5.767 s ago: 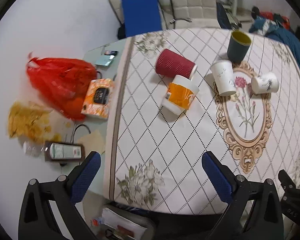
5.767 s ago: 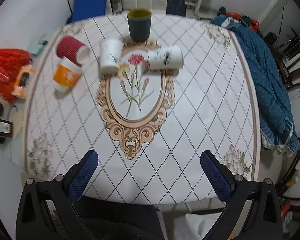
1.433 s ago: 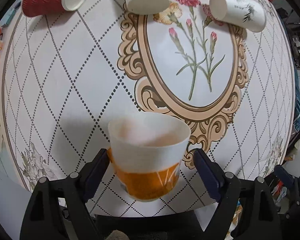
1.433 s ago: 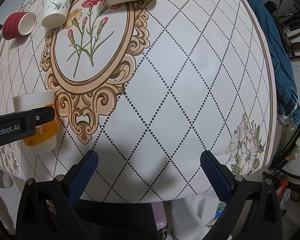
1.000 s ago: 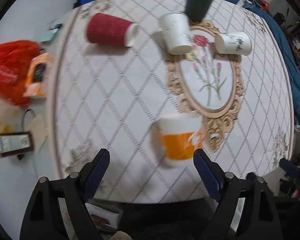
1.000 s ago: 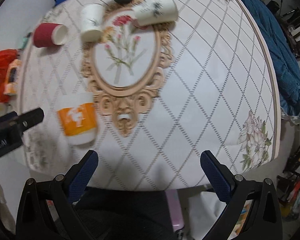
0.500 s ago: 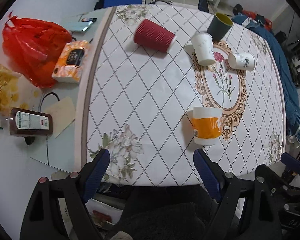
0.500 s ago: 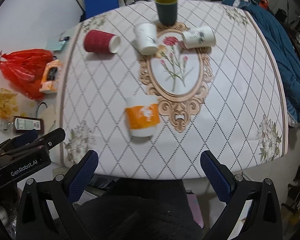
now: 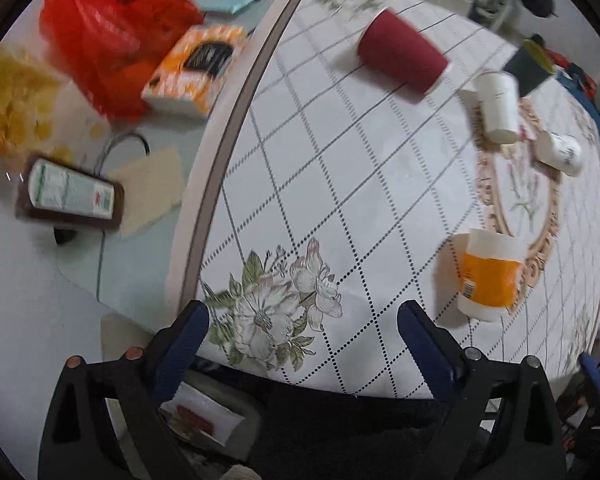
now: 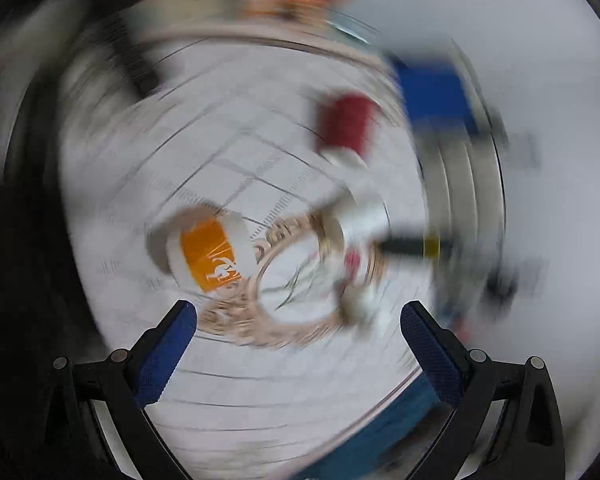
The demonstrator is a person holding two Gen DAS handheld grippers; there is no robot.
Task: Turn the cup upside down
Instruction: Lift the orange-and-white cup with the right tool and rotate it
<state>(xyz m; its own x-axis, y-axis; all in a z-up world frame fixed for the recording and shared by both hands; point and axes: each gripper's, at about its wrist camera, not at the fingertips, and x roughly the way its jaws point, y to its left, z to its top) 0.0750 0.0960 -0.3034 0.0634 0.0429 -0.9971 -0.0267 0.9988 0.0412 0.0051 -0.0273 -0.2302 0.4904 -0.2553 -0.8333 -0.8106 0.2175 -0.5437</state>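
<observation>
The orange-banded white cup (image 9: 488, 276) stands upside down on the patterned tablecloth (image 9: 340, 184), near the ornate oval frame print. It also shows, blurred, in the right wrist view (image 10: 210, 252). My left gripper (image 9: 302, 320) is open and empty, hovering off the table's near edge, left of the cup. My right gripper (image 10: 298, 318) is open and empty; its view is smeared by fast rotation.
A red ribbed cup (image 9: 400, 58) lies on its side at the far side. Two white cups (image 9: 498, 106) (image 9: 562, 152) lie near a dark green cup (image 9: 530, 64). Left of the cloth are a red bag (image 9: 100, 36), a tissue pack (image 9: 196, 72) and a bottle (image 9: 68, 196).
The left gripper let go of the orange cup, leaving it upside down, and pulled back leftward. The right gripper has swung and is rotating fast.
</observation>
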